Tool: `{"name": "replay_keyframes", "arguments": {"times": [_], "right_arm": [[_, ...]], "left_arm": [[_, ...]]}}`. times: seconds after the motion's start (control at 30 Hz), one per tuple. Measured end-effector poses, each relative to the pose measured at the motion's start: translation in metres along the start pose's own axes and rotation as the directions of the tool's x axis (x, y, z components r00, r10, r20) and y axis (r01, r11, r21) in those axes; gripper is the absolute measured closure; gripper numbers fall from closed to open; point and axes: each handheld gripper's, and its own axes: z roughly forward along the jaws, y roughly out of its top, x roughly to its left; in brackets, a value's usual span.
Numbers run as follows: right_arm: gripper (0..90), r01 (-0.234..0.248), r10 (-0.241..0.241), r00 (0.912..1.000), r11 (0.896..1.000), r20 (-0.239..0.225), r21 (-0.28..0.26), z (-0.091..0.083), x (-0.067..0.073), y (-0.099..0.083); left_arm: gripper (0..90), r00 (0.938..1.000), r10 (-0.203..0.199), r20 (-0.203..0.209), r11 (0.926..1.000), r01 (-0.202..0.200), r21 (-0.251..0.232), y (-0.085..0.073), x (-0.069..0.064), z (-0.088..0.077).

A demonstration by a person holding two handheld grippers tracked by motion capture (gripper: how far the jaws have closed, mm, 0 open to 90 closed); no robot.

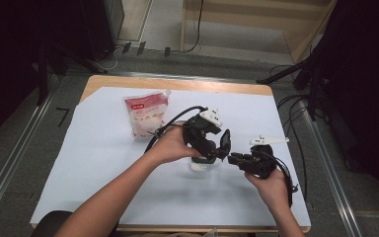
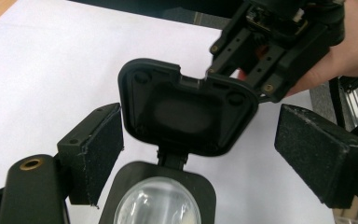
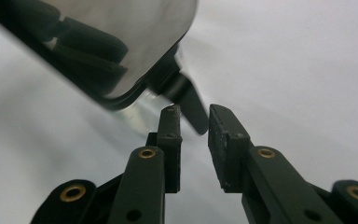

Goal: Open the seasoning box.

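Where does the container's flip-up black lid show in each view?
High view: the lid stands open at centre, above the clear container.
Left gripper view: centre, raised, underside facing the camera.
Right gripper view: upper left, large and close.
Shared landmark: the white table cover.

red label with white print on the pouch [image 1: 146, 114], too small to read

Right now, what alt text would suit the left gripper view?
A clear container's black hinged lid stands flipped open between the left hand-held gripper's two wide-open black padded jaws. Beyond it, over white paper, a hand holds the right hand-held gripper at the lid's far edge.
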Motion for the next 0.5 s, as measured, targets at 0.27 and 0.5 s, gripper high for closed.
{"name": "replay_keyframes", "arguments": {"times": [0.27,0.5], "right_arm": [[68.1,0.027,-0.027,0.999,1.0,-0.035,0.014,-0.003,0.018,-0.009],[65.8,0.066,-0.066,0.9947,0.998,-0.079,-0.001,-0.011,0.038,-0.017]], "left_arm": [[27.1,0.9974,-0.07,-0.018,0.9975,0.07,0.005,-0.014,0.004,-0.018],[39.8,0.9891,-0.146,0.018,0.9884,0.147,-0.039,-0.032,0.014,-0.031]]}}
